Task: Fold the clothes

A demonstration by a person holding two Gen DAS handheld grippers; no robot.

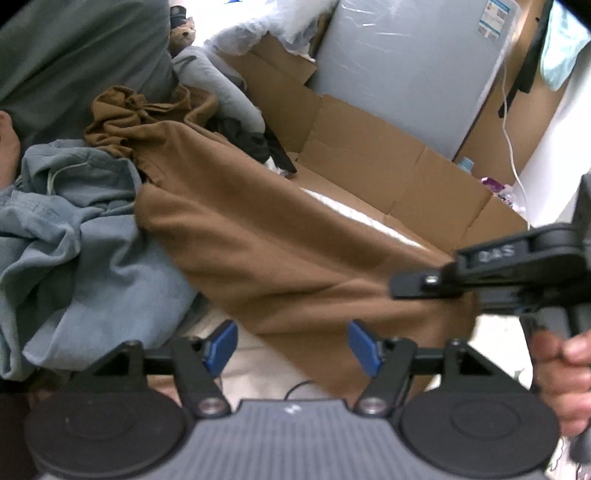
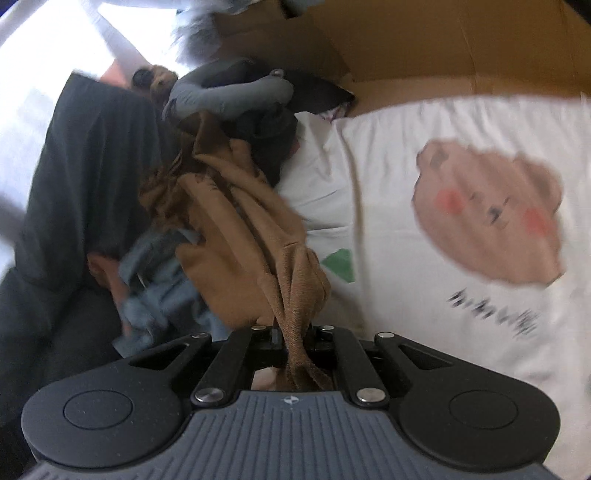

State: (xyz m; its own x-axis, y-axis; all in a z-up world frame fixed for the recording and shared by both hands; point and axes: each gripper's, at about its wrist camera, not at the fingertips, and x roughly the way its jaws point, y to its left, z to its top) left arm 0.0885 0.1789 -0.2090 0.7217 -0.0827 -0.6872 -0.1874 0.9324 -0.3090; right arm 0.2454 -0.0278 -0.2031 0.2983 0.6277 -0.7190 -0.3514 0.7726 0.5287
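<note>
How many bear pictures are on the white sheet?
1 that I can see. The brown bear face with pink cheeks is printed on the white sheet, right of the brown garment. More may be hidden under the clothes.

A lived-in home room, likely a bedroom. A white bedsheet printed with a brown cartoon bear face [image 2: 487,218] covers the surface, loose garments lie heaped along its far edge, among them a crumpled blue-grey denim garment [image 1: 85,236], a small brown teddy bear [image 1: 184,33] sits behind them, and flattened brown cardboard boxes [image 1: 369,162] lean nearby.
</note>
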